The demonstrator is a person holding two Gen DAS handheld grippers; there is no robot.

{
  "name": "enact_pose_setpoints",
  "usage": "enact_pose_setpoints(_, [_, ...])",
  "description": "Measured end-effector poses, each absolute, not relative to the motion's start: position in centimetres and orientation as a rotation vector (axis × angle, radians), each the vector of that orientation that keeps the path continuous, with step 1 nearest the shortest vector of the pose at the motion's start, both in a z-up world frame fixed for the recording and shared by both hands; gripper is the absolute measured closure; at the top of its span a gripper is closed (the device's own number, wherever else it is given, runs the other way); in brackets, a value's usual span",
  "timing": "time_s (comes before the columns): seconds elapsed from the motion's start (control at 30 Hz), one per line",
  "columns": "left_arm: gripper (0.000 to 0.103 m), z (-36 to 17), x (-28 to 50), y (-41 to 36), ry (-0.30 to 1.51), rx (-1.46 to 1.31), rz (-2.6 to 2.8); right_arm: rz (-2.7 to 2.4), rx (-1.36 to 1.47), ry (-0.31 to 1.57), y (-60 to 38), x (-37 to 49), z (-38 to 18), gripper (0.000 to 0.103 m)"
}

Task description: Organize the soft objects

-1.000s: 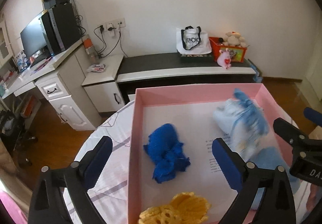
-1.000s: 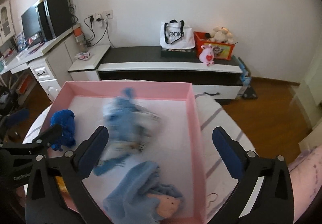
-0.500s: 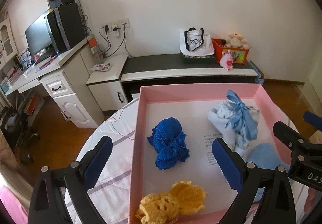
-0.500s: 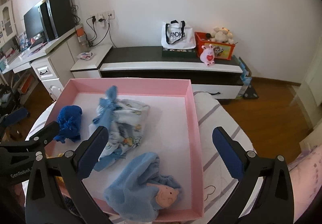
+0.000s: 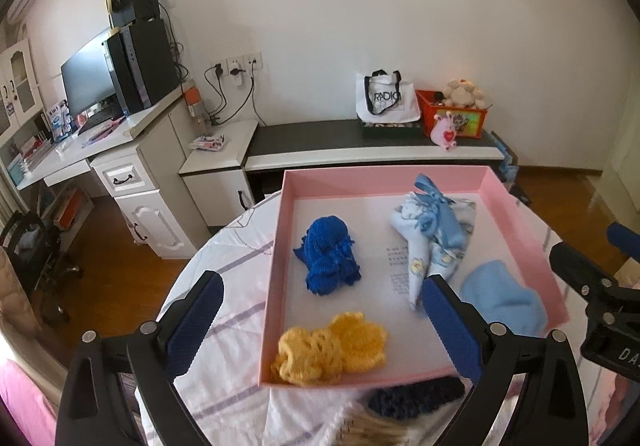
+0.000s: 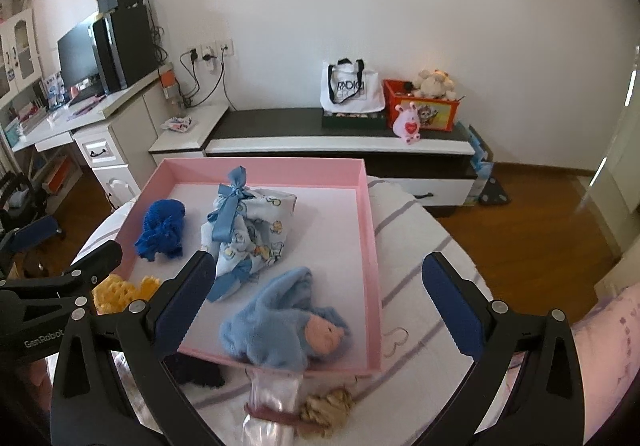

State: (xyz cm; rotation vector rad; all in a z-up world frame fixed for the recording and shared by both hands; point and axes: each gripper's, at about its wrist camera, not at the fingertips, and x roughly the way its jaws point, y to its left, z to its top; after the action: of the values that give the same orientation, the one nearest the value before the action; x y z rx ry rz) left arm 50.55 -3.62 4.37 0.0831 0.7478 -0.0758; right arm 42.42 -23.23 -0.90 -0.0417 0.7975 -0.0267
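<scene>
A pink tray [image 5: 516,205] holds royal-blue knit [image 5: 330,258], yellow crochet [image 5: 330,350] and a pale-blue printed pouch [image 6: 256,234].

A round table [image 6: 424,246] with a striped white cloth holds a pink box [image 6: 370,230], a dark knitted thing [image 5: 416,398] and a small doll [image 6: 280,402] beside the box

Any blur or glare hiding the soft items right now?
Left wrist view: pink box contents sharp; dark knit piece at the bottom edge smeared. Right wrist view: blue doll clear; clear bag blurred, slight sheen. Both fisheye-bent at edges.
</scene>
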Motion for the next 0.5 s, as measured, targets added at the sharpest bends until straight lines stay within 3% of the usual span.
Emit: enact_pose_setpoints(0.5, [0.004, 6.6, 40.1, -3.0, 0.662, 0.054, -0.026, -0.016, -0.059, 0.717, -23.3, 33.9, 1.6, 0.0])
